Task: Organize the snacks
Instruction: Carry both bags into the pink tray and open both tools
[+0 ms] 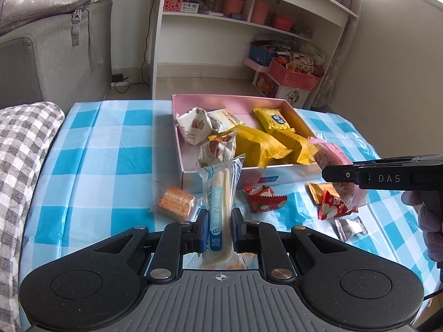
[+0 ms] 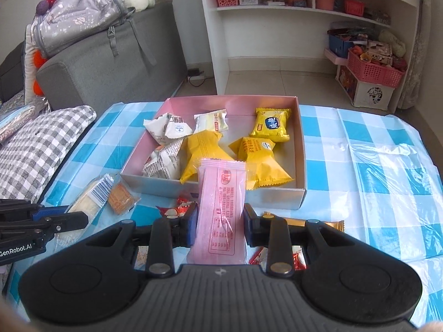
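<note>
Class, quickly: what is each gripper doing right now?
Left gripper: shut on a long white snack bar.
Right gripper: shut on a pink snack packet.

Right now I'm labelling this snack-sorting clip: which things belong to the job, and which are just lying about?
Job:
- pink box with snacks inside
- long white snack in left gripper
- pink packet in right gripper
- loose orange wafer and red packets on the table

Lying about:
- white shelf
- grey sofa
- checked cushion
</note>
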{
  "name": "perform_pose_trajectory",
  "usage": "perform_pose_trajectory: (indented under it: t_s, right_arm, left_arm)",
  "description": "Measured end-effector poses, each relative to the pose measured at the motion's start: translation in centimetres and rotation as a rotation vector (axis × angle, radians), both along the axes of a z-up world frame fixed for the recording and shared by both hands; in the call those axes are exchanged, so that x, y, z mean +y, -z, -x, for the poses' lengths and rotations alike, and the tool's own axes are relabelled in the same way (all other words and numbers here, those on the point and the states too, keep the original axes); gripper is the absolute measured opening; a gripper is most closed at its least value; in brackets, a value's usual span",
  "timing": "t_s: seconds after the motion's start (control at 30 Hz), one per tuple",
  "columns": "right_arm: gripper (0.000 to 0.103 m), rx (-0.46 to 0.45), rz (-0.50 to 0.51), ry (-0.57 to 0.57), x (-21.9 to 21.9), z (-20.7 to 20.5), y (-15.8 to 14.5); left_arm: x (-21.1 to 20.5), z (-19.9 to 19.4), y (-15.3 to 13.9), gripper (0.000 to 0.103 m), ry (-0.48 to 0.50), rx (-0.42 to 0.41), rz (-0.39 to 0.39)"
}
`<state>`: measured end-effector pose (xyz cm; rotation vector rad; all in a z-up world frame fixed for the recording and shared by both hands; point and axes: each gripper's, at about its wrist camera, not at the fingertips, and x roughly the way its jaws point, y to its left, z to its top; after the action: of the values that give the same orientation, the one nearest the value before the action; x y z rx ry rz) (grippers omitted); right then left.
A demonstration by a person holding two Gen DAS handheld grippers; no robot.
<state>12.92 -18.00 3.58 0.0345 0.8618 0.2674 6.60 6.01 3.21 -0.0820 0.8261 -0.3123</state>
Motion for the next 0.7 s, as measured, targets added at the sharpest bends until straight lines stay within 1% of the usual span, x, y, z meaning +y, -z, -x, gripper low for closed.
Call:
perform_pose_trajectory:
  t_s: [0.23, 0.37, 0.43, 0.53, 0.7]
  right_arm:
    - [0.029, -0.008, -0.082, 0.066, -0.6, -2.3, -0.6]
    - [0.029, -0.006, -0.135, 0.102, -0.7, -3.6, -0.3]
    - [0.029, -0.011, -0.155, 0.117, -0.6, -4.3, 0.0]
    - [0.029, -0.010, -0.188, 0.142, -0.5, -5.2, 0.5]
    - [0.029, 0.012, -0.242, 0.193, -0.5, -6.9, 1.9]
  left_arm:
    - [-1.7, -2.7, -0.7, 0.014, -0.054, -0.019, 0.037]
    - [-2.6, -4.4, -0.6, 0.014, -0.093, -0.031, 0.042]
    - [-2.8, -5.4, -0.4, 0.014, -0.118, -0.032, 0.063]
    - [-3.1, -6.8, 0.1, 0.014, -0.141, -0.020, 0.092]
    - [-4.2, -8.9, 1.9, 0.014, -0.149, -0.002, 0.084]
